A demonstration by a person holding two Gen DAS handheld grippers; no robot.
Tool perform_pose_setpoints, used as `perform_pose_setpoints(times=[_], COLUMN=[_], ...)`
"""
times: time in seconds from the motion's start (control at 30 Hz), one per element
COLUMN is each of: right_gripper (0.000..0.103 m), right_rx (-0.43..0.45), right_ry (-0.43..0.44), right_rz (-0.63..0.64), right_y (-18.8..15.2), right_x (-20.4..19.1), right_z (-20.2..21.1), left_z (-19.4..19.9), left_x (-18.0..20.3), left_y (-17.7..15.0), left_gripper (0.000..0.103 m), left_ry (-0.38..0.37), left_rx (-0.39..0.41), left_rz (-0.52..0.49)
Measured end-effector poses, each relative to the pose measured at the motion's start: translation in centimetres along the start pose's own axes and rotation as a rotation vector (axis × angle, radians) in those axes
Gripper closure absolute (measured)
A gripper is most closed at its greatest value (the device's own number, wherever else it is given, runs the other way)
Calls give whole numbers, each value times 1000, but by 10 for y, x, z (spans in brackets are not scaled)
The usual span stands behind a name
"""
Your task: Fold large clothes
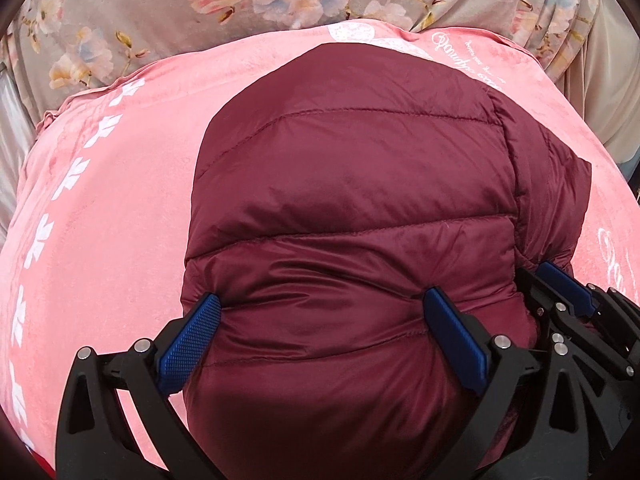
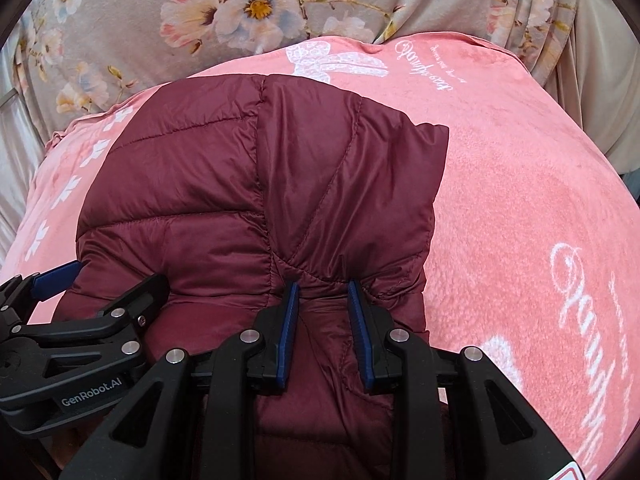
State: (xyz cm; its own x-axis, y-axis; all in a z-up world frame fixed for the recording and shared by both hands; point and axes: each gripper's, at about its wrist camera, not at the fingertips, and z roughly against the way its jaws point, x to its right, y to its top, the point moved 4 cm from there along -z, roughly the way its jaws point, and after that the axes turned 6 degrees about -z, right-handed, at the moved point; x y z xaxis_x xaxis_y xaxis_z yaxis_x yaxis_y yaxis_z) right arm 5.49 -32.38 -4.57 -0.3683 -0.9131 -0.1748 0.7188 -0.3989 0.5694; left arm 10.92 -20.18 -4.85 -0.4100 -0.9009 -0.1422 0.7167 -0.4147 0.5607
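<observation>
left claw [image 1: 320,320] spread wide; right claw [image 2: 323,300] narrowed, fingers pinching; both side by side, nearly touching.

Home bedroom: pink fleece blanket [image 2: 520,200] over bed, floral sheet [image 1: 160,12] behind

"GenRobot.AI" stands in white on the black left gripper [image 2: 60,276] (its side arm). White cursive script on the pink blanket [image 2: 520,200] stays unreadable

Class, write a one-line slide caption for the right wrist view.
Right claw pinches a fold of the maroon puffer jacket lying on a pink blanket, with the left claw alongside.
</observation>
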Motion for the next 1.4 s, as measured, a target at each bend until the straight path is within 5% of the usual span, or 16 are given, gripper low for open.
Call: perform_pose_setpoints(times=[0.2, 0.27, 0.33, 0.53, 0.8, 1.2, 1.4], right_gripper=[74, 65, 44, 29, 27, 16, 16], right_rx=[-9, 9, 27, -1, -173, -243, -267], right_ry=[31, 70, 101, 142, 269, 411, 471], right_rz=[-24, -65, -117, -233, -393, -468, -462], right_y=[2, 7, 12, 17, -5, -15, -12], right_x=[3, 10, 20, 50, 62, 55, 46], right_z=[12, 26, 38, 46, 10, -8, -18], left_z=[1, 5, 10, 21, 21, -12, -12], left_x=[-1, -5, -10, -28, -65, -70, -62], left_y=[0, 1, 2, 0, -19, -43, -43], left_gripper=[5, 5, 5, 5, 5, 5, 5], left_ry=[1, -22, -46, -125, -271, -632, -642], left_rx=[-5, -16, -29, -74, -139, -213, -211], left_rz=[6, 26, 55, 141, 287, 413, 386])
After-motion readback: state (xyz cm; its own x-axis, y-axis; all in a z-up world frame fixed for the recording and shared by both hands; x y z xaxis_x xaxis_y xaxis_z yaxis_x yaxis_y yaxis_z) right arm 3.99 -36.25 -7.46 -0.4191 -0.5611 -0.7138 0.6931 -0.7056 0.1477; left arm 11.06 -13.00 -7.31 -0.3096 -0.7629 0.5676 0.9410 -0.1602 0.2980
